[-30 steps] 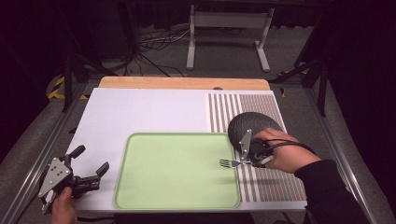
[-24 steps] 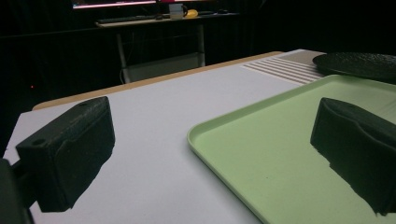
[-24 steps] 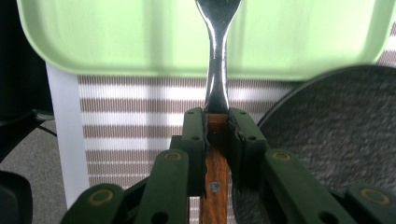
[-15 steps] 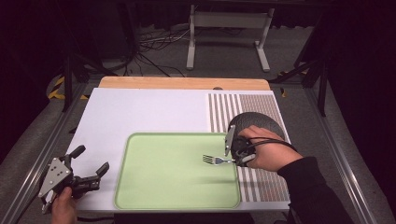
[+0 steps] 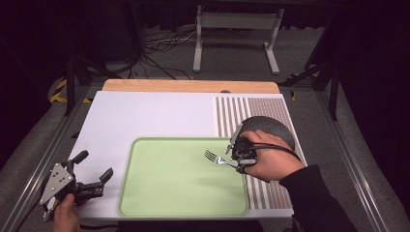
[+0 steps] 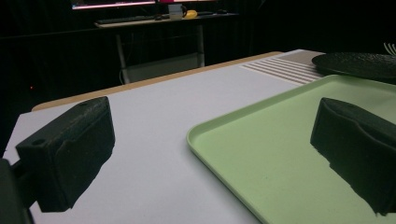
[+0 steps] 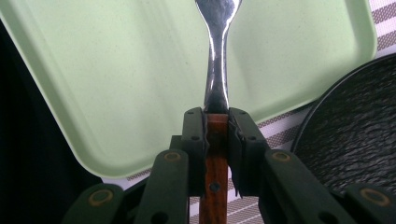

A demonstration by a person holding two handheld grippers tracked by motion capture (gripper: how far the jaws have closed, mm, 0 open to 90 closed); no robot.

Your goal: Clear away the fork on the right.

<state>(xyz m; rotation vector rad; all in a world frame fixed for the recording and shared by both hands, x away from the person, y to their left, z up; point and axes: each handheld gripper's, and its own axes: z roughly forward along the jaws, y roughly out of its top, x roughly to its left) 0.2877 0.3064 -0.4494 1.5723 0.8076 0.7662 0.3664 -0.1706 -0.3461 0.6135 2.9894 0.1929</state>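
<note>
A: What's at lower left of the high view?

B: The left gripper (image 5: 92,181), jaws wide and empty, resting on the counter (image 5: 159,113) beside the tray (image 5: 145,203).

A: And to the right?

B: The right gripper (image 5: 240,162) clamps a fork (image 5: 217,159) by its wooden handle. Its long axis points left, tines over the tray, with the plate (image 5: 270,128) just behind the hand.

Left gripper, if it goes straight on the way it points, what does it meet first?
Probably the rim of the green tray: the left gripper is open and aimed low across the white mat, the tray's near edge lying just ahead. Depth is unclear.
</note>
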